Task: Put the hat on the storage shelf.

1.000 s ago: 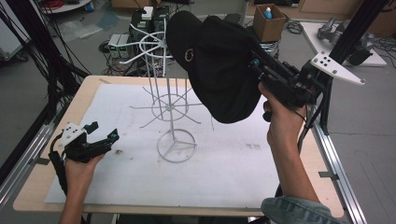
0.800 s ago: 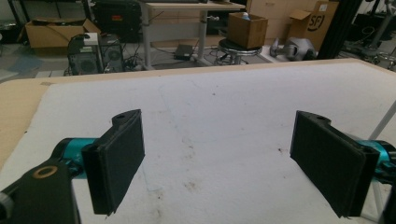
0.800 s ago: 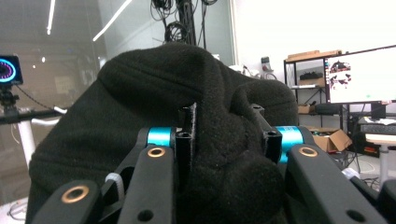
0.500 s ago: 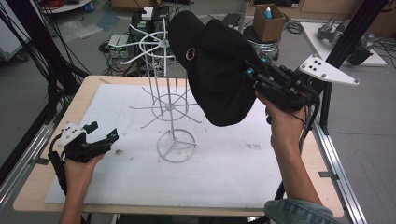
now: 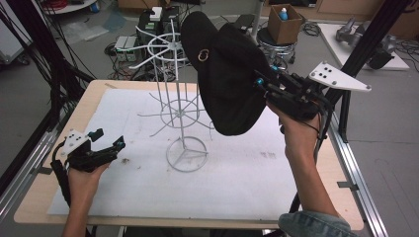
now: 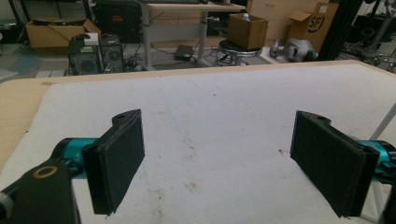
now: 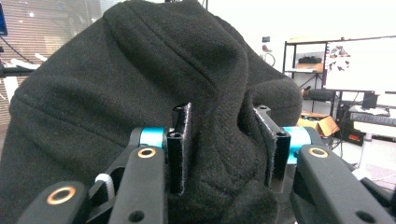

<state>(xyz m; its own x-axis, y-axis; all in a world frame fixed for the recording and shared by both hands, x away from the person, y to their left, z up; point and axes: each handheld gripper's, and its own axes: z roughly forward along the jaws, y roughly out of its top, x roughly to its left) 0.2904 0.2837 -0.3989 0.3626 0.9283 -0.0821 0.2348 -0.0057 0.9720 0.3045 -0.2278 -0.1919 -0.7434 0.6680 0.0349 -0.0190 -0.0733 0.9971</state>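
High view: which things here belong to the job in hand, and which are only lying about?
Job in hand:
- black cap, held in the right gripper
- white wire rack
- left gripper, open, resting on the table

Lying about:
- cardboard box holding a bottle
- computers on the floor

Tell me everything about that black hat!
The black hat looks like soft, woolly cloth, with a small gold ring emblem on it. It hangs in the air, crumpled and tilted, above the white mat and beside the white wire rack. The right gripper pinches a fold of its fabric between both jaws. Whether it touches the rack cannot be told.
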